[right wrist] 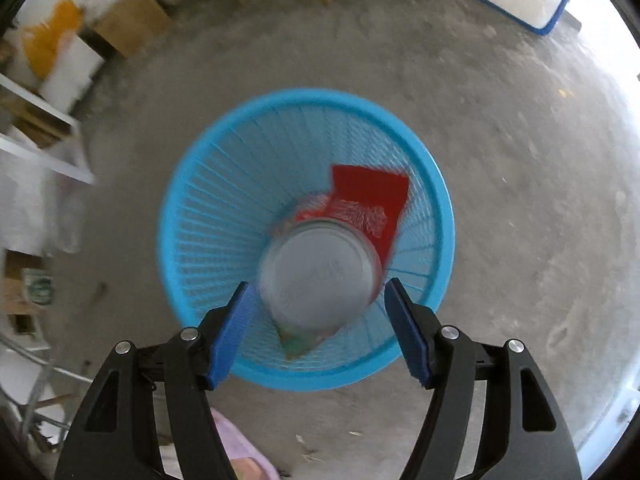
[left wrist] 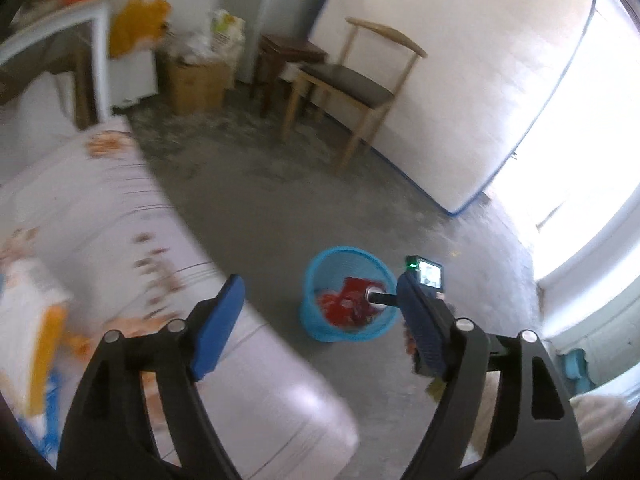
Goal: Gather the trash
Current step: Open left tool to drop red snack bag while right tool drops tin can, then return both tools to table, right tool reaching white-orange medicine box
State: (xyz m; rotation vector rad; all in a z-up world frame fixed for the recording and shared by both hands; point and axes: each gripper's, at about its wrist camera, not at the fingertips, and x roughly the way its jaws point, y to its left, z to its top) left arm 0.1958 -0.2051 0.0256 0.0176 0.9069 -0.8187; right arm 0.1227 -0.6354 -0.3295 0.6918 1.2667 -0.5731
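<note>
Right wrist view looks almost straight down into the sky-blue plastic mesh wastebasket (right wrist: pixel 436 208) standing on the grey concrete floor (right wrist: pixel 520 120). Our right tongs (right wrist: pixel 318 330) hang over its near rim, blue pads (right wrist: pixel 230 340) spread apart. Between them sits the round silver end of a metal drink can (right wrist: pixel 320 270), blurred; we cannot tell whether either pad touches it, so we judge it is being let go or already dropping. We hold the tongs above the basket's mouth so the can falls inside rather than onto the floor. Below the can lies a red crinkled plastic wrapper (right wrist: pixel 368 192) against the far wall of the basket, and something greenish peeks out under the can's near side, too blurred to name.

From the left wrist view, our left tongs (left wrist: pixel 320 324) are spread wide and carry nothing. They hover beside the edge of the white bed with an orange flower print (left wrist: pixel 120 208), while the basket (left wrist: pixel 316 276) stands on the floor near the bed's edge. At the bed's left edge lies a white and orange carton (left wrist: pixel 28 320), possibly the next piece of trash, which would explain why this hand waits open over there.
</note>
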